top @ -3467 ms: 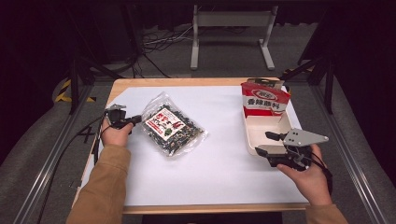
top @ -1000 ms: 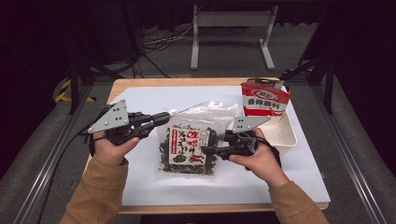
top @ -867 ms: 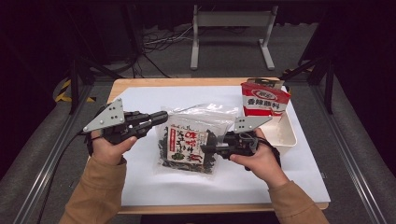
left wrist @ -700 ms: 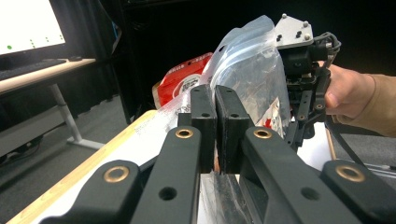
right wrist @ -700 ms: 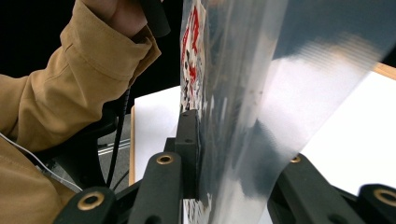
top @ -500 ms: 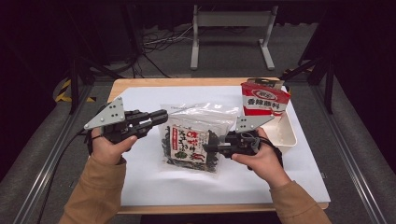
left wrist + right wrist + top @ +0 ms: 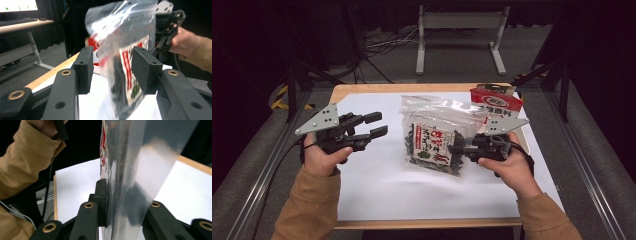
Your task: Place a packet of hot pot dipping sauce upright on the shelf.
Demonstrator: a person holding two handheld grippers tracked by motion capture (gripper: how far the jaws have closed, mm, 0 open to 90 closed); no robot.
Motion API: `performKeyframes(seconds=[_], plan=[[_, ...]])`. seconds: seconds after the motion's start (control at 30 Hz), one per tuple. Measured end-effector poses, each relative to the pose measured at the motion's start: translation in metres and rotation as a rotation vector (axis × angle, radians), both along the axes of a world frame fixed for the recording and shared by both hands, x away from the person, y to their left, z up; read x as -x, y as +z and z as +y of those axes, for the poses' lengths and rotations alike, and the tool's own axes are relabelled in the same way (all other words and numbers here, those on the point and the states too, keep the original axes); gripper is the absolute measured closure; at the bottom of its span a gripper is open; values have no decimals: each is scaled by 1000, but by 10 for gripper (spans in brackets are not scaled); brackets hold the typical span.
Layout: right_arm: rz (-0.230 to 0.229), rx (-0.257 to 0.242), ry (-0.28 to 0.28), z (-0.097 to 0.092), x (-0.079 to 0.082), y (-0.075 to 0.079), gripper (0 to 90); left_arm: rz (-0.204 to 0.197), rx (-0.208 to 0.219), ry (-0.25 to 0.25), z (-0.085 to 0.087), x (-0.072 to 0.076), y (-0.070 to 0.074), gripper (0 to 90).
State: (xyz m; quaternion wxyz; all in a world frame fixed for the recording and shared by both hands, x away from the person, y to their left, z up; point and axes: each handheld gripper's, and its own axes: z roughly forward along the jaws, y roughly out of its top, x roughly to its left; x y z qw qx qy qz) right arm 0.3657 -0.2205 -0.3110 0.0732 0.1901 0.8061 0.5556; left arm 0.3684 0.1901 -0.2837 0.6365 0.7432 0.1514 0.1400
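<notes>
The right tongs [image 7: 458, 148] clamped the bag [image 7: 437, 137], probably firmly; the left tongs [image 7: 378, 124], just opening, stood clear. Lift it steadily over the counter [image 7: 377, 190].

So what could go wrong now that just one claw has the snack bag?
The right claw pinches only the bag's edge, so the slippery plastic could slide out and the bag drop onto the table. The left claw, whose jaws have just been opening, stands apart from the bag; swinging back, it might knock it. The hanging bag could also bump the red packet behind it.
</notes>
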Motion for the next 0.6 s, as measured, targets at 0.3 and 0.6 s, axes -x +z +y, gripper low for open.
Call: performKeyframes(seconds=[0.3,0.6], plan=[[-55,34,-82,-23,-1,19,735,41,-31,86,13,-12,-13,511],[-120,57,-150,-40,-2,37,735,142,-85,170,22,-27,-30,477]])
